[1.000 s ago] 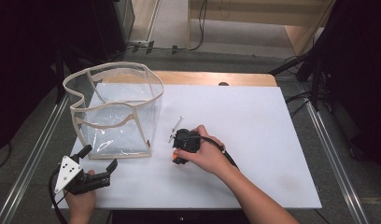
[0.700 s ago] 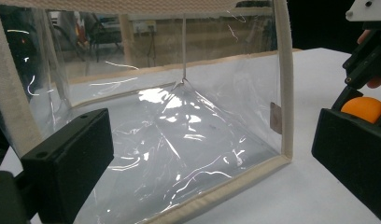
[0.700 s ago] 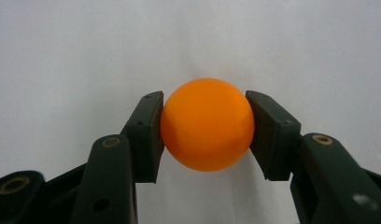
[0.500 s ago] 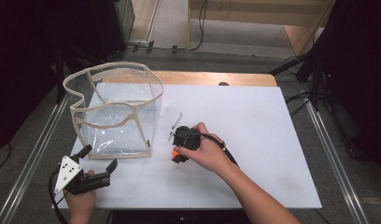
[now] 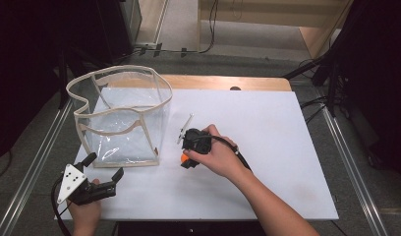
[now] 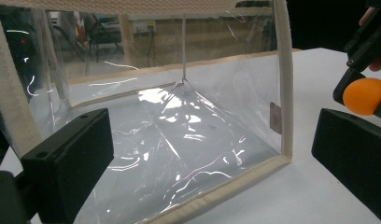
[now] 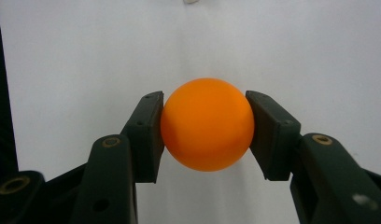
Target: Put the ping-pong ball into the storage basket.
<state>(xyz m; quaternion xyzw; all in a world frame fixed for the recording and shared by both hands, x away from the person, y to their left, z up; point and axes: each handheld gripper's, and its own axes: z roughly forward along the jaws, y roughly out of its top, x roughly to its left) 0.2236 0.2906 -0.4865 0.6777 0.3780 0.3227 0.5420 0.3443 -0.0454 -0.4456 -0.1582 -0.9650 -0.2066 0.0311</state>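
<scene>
- The left gripper sits at the lower left of the high view, held in a hand at the table's near edge. Its jaws stand wide apart with nothing between them — in the left gripper view they frame the lower corners, left and right.
- Just past it, at left centre of the high view, stands the clear bag, upright on the table, mouth open upward, cream trim along its edges. In the left gripper view the bag takes up most of the frame, its near bottom corner low and right of centre.
- Right of the bag, near the middle of the high view, the right gripper points down at the table, gripped by a hand. Its jaws are closed on the ball — orange, pinched from both sides.
- In the right gripper view the ball sits at centre, a pad touching each side, white table behind.
- The left gripper view catches the ball at the right edge, above the table, clear of the bag.
</scene>
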